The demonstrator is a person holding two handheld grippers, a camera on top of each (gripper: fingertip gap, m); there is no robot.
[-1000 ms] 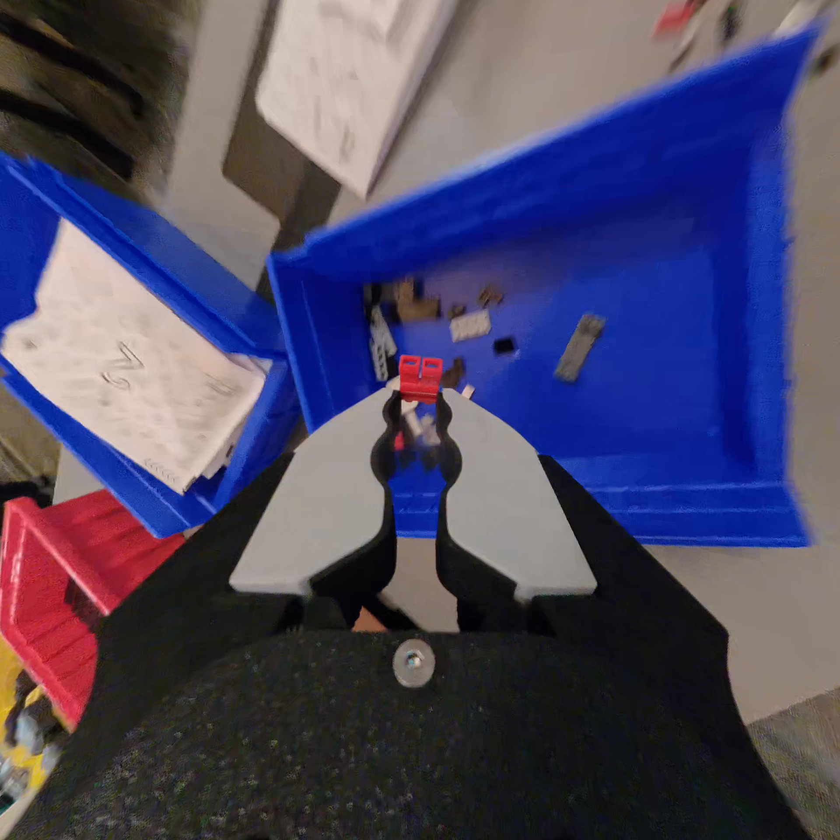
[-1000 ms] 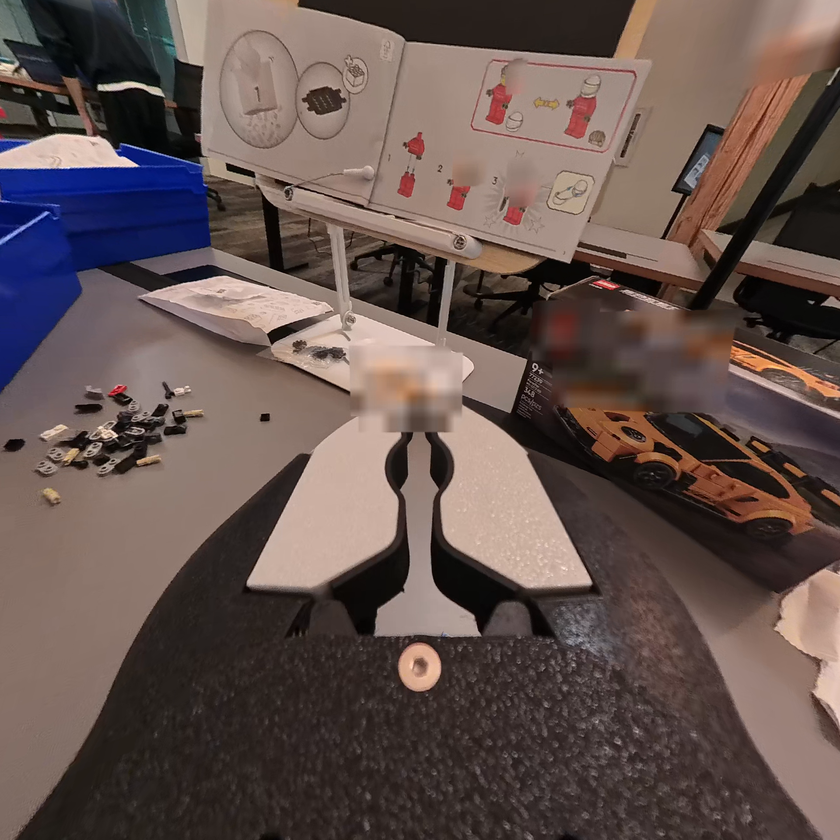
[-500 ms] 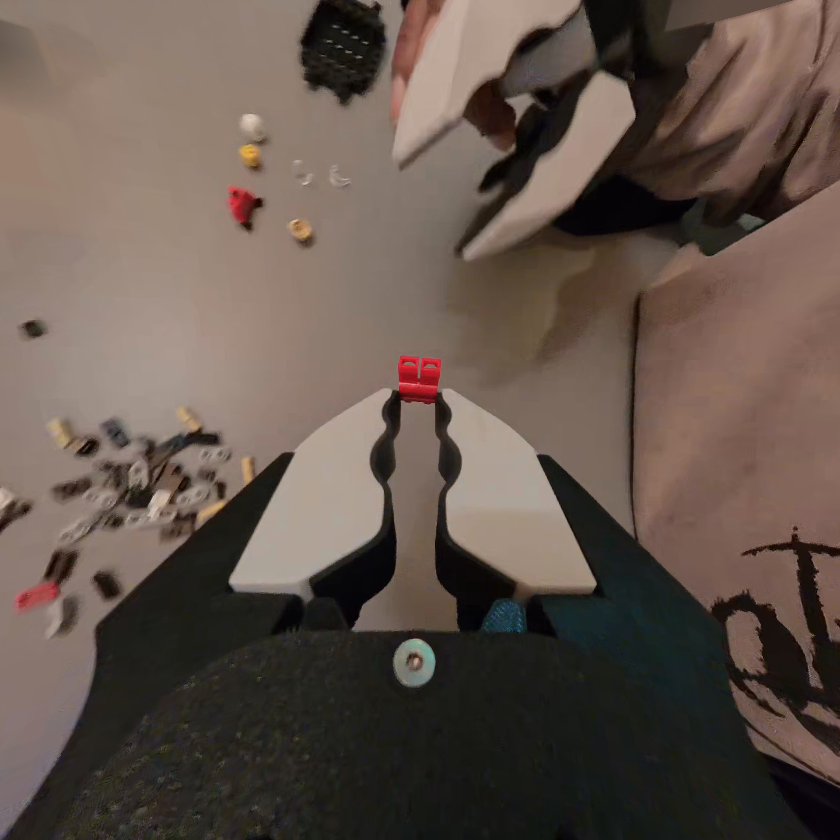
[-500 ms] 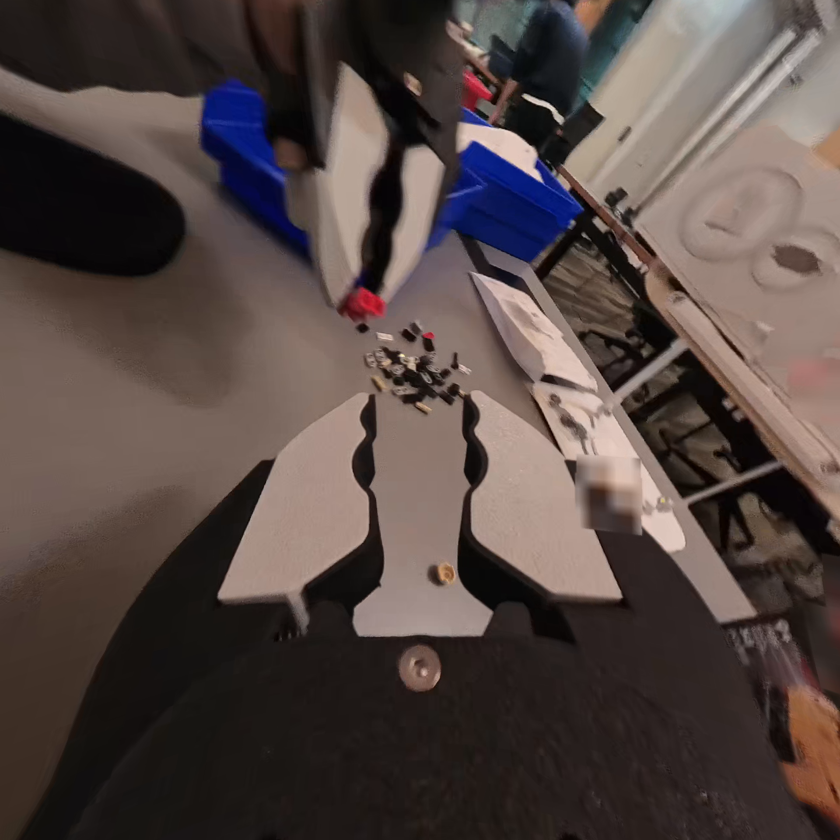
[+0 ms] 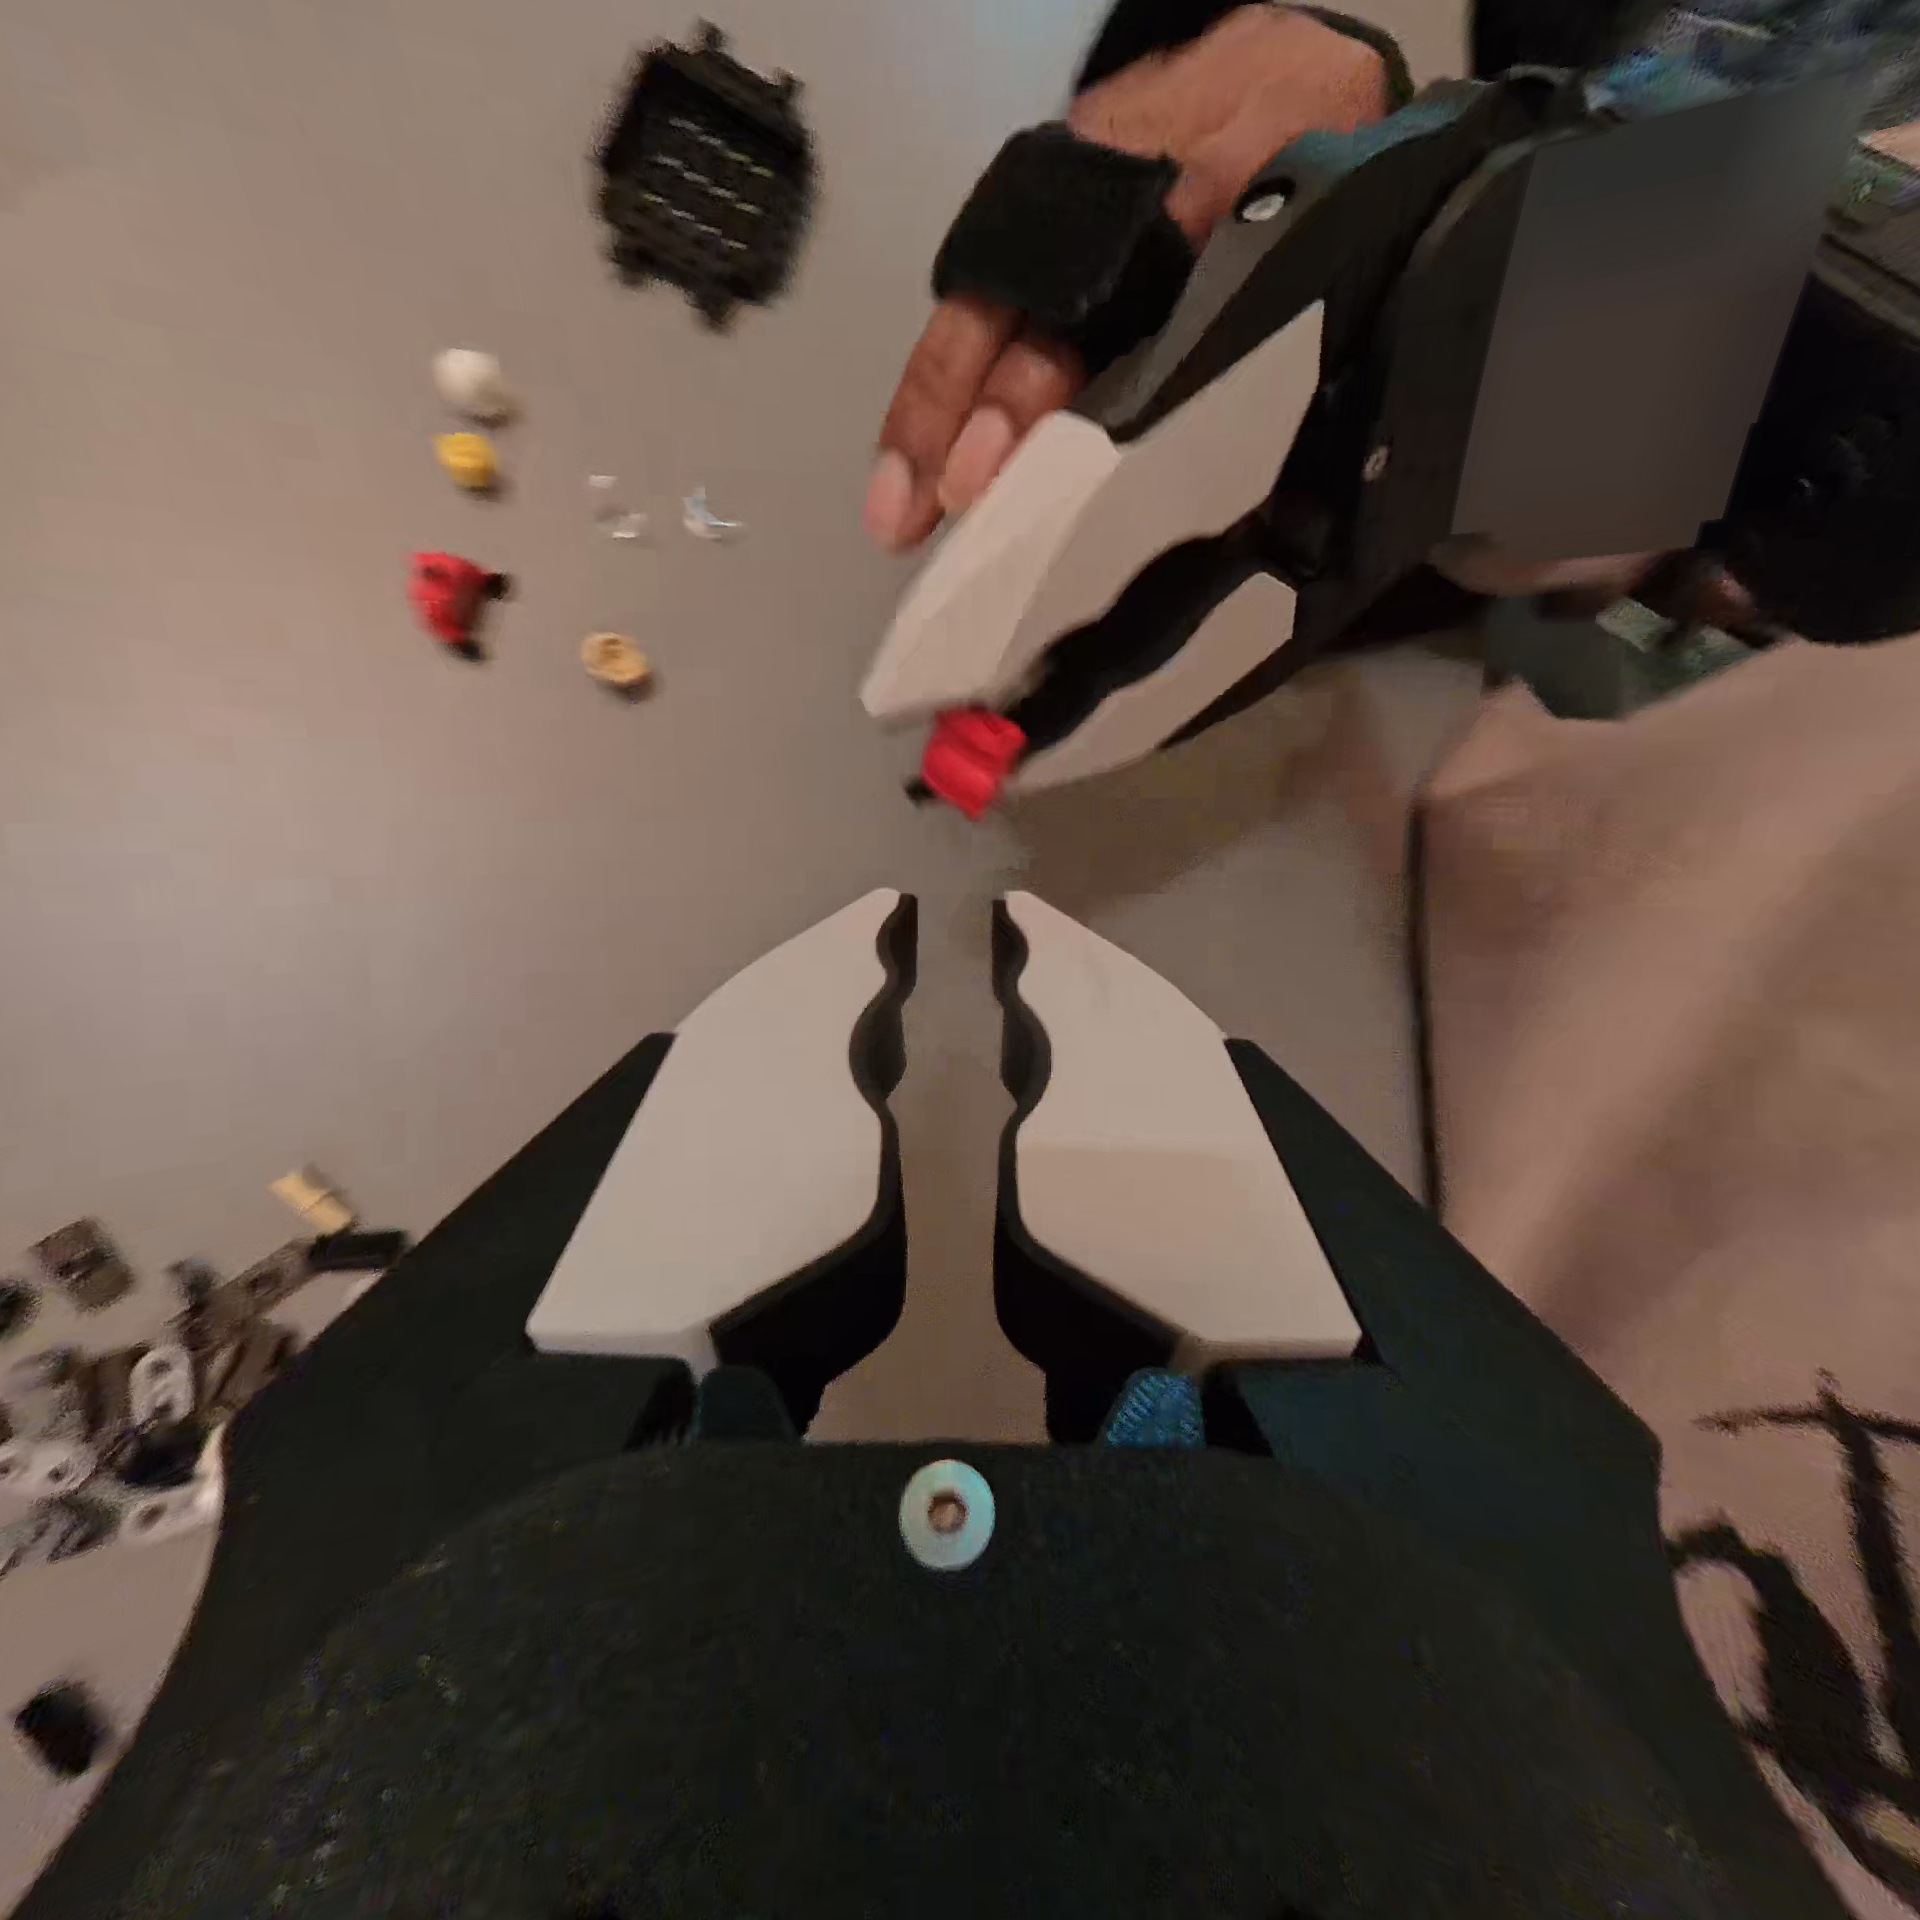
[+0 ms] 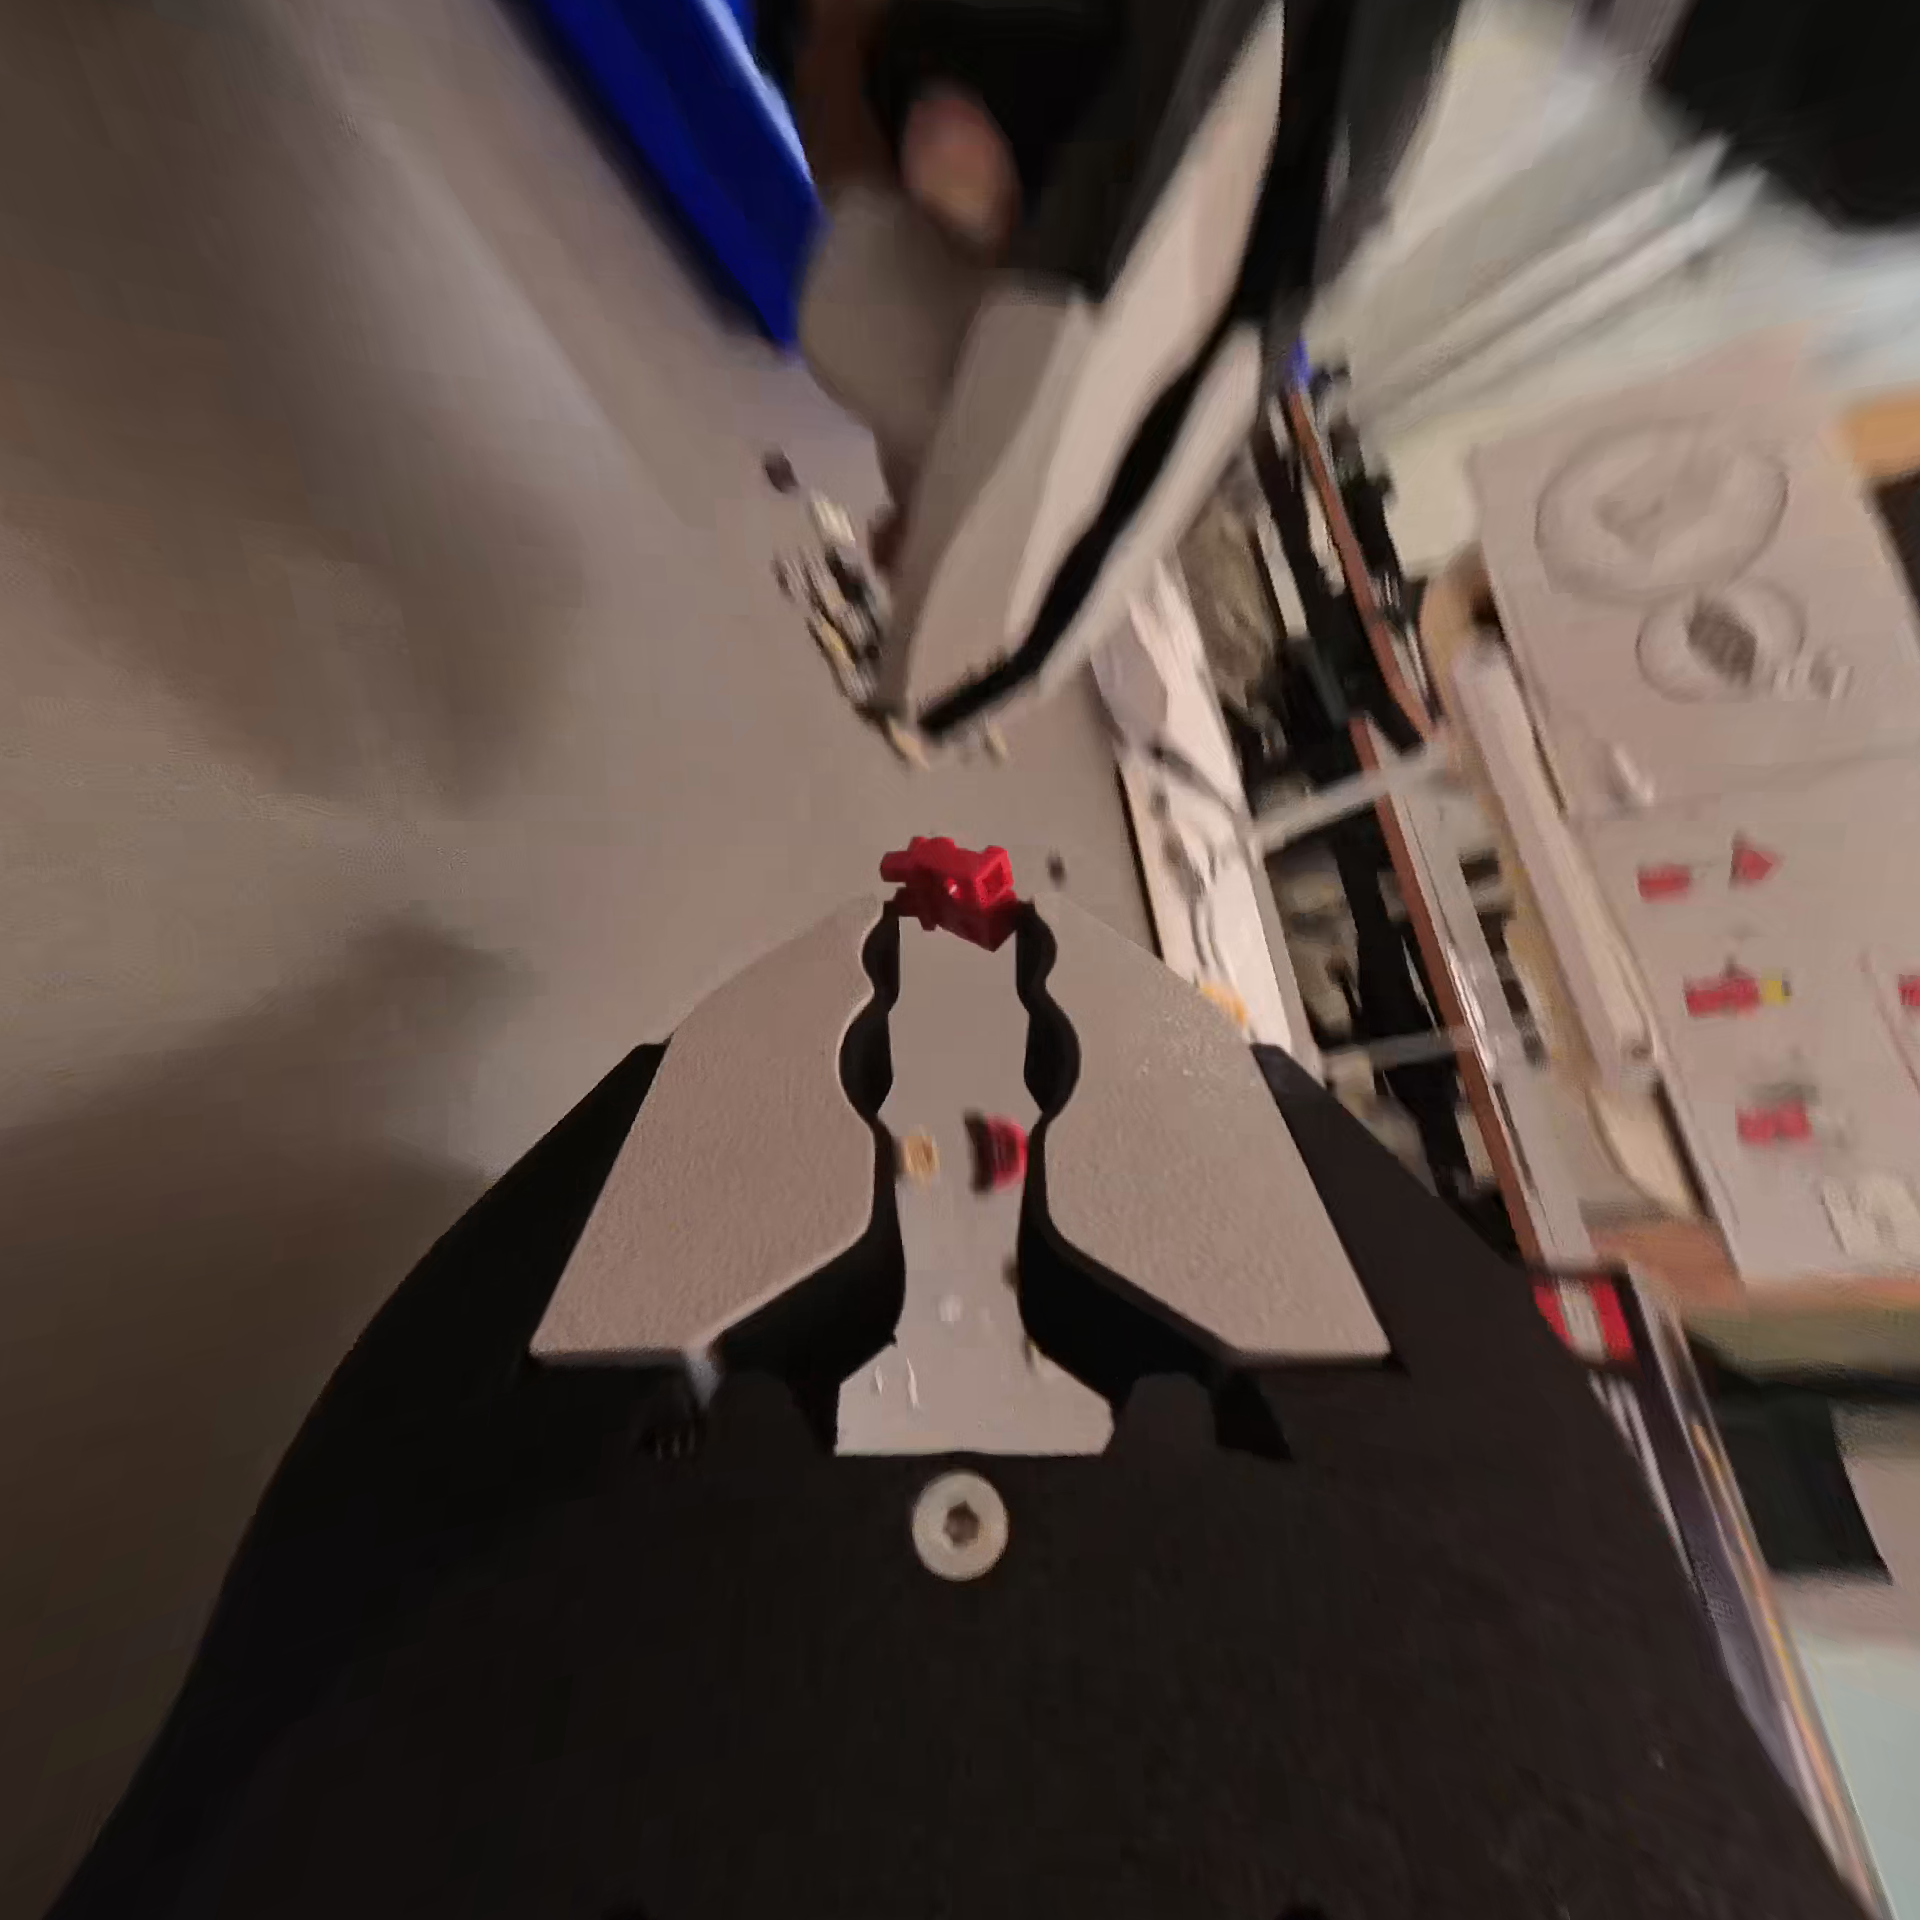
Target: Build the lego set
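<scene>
Grippers first. Right gripper is clamped on a small red lego piece at its very tips; piece sits crosswise btwn the two grey fingers, sticking out past them, held above the grey table. Same piece shows in left wrist view, pinched at the tips of the right gripper, which comes in from upper right, angled down-left toward the table. Person's hand w/ a black strap grips that tool from behind, fingertips lying along the upper finger.

Left gripper: jaws slightly apart, narrow gap, nothing btwn them. It points at the table, tips just short of the red piece, not touching. In right wrist view it is blurred, coming down from the top, tips near the table.

On table, left wrist view: black studded plate far side; white round bit, yellow bit, red-and-black piece, tan round bit and clear bits in a loose group; pile of small grey/black parts at lower left. Beige cloth w/ black marks at right. Right wrist view heavily blurred: blue bin top, instruction booklet at right.
</scene>
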